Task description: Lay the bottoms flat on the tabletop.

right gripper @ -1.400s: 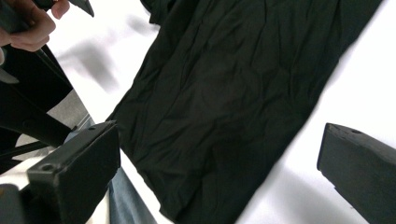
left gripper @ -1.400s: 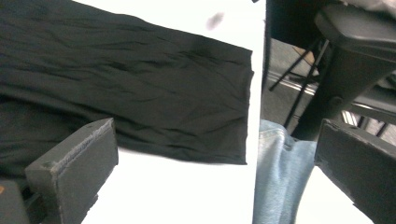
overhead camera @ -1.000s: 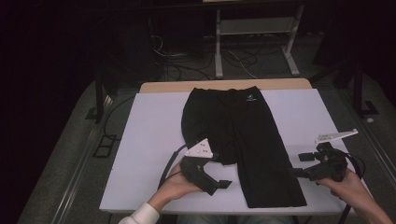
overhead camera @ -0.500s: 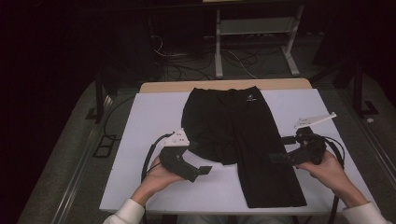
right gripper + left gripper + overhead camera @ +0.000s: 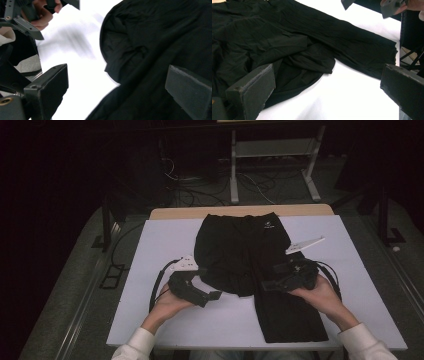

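Observation:
Black trousers [image 5: 240, 250] lie on the white table [image 5: 150, 265], waistband at the far edge. One leg [image 5: 287, 317] runs straight toward the person. The other is folded back into a bunched fold [image 5: 307, 60], also seen in the right gripper view as the same fold [image 5: 117, 62]. My left gripper [image 5: 212, 295] sits just left of that fold, its jaws wide apart and empty above the table [image 5: 324, 82]. My right gripper [image 5: 271, 284] hovers over the straight leg, pointing left, open with only cloth below it [image 5: 115, 82]. The two grippers face each other across the fold.
A wooden strip [image 5: 240, 212] edges the table's far side. Beyond it, a metal stand [image 5: 272, 160] and loose cables [image 5: 200, 190] are on the dark floor. Bare white tabletop lies left and right of the trousers. The person's hands and white sleeves [image 5: 135, 345] come in from the near edge.
The right gripper moved left and forward from the table's right side onto the straight trouser leg. The left gripper shifted a little left and forward. The trousers lie as before.

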`<state>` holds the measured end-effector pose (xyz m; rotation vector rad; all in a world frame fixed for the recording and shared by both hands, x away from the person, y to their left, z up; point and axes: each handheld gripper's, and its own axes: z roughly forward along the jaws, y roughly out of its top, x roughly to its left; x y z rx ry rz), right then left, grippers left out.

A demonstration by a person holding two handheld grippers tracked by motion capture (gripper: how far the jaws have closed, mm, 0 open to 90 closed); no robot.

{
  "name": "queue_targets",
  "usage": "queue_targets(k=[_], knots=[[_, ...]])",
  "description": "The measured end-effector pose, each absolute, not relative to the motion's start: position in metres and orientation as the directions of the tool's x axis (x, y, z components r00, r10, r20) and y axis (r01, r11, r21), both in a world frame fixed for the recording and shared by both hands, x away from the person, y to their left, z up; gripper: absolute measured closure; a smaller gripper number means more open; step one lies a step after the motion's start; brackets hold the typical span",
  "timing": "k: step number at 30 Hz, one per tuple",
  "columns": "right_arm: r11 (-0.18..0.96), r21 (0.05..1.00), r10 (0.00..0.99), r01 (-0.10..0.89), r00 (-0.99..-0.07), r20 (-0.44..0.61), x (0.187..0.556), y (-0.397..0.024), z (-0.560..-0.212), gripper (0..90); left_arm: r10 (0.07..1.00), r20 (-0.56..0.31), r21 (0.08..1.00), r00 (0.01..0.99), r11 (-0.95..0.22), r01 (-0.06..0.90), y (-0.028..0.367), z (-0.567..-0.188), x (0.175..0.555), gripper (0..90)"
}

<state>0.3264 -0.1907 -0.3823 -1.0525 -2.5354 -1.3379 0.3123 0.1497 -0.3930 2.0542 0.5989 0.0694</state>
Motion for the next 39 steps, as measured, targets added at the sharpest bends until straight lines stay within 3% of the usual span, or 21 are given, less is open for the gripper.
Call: queue_targets(k=[16,22,31,39], knots=[[0.418,0.666,0.472,0.618,-0.774,0.423,0.338,-0.142,-0.41,15.2,0.393,-0.23,0.766,0.89,-0.491,0.415,0.131,-0.417,0.325,0.0],[0.441,0.645,0.453,0.624,-0.775,0.44,0.34,-0.131,-0.422,23.9,0.377,-0.226,0.74,0.898,-0.533,0.41,0.125,-0.427,0.33,0.4],[0.474,0.6,0.483,0.644,-0.76,0.434,0.349,-0.12,-0.443,36.1,0.364,-0.212,0.725,0.907,-0.564,0.396,0.12,-0.436,0.335,16.4],[0.512,0.613,0.528,0.602,-0.783,0.327,0.349,-0.115,-0.448,47.8,0.378,-0.141,0.678,0.915,-0.637,0.367,0.116,-0.447,0.339,40.3]])
